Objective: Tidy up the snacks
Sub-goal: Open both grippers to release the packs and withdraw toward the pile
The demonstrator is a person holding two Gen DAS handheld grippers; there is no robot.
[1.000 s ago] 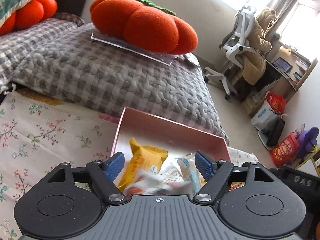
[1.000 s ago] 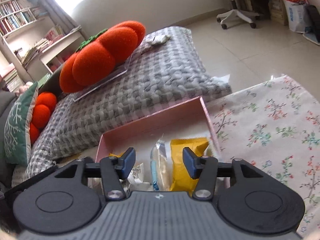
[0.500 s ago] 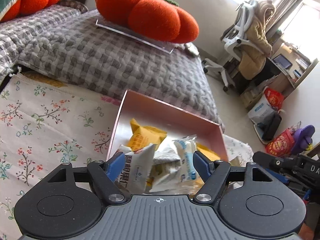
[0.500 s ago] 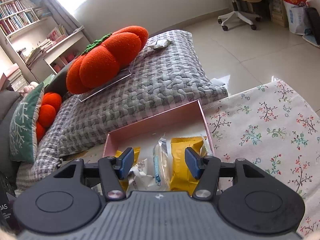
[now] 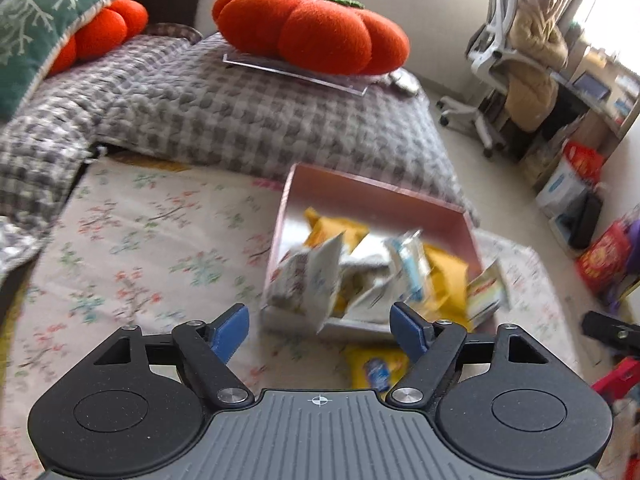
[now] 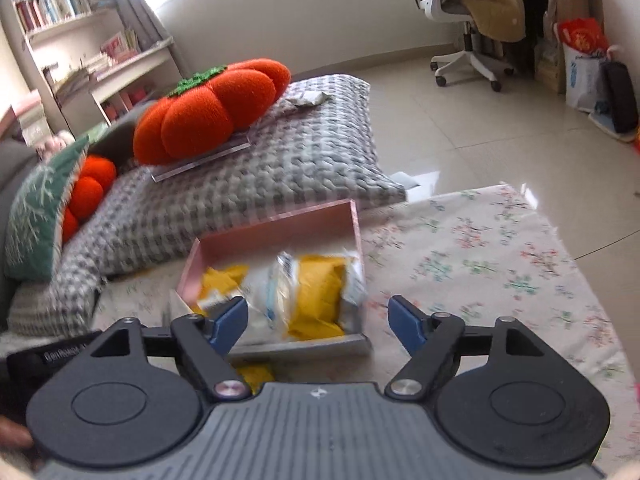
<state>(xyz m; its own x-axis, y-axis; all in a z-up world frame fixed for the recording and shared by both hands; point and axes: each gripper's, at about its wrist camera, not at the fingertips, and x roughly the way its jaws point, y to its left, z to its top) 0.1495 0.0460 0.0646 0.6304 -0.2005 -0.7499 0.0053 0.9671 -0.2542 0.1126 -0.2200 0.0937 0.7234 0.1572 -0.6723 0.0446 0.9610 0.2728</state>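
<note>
A pink box (image 5: pixel 374 196) (image 6: pixel 280 228) sits on the floral cloth and holds several snack packets, yellow (image 5: pixel 332 230) (image 6: pixel 320 292) and white (image 5: pixel 316 276) (image 6: pixel 260 284). One yellow packet (image 5: pixel 374 366) lies on the cloth in front of the box, below my left gripper; a bit of it shows in the right wrist view (image 6: pixel 252 374). My left gripper (image 5: pixel 320 326) is open and empty, just short of the box's near edge. My right gripper (image 6: pixel 318 322) is open and empty, also just in front of the box.
The floral cloth (image 5: pixel 132 248) (image 6: pixel 492 256) covers the surface. Behind the box lies a grey checked cushion (image 5: pixel 256 108) with an orange pumpkin pillow (image 5: pixel 312 28). An office chair (image 6: pixel 468 12) and bags (image 5: pixel 580 168) stand on the floor to the right.
Both grippers have pulled back and up from the box, so more of the box and cloth shows. The left gripper let go of the packets, and the yellow packet in front has come into view.
</note>
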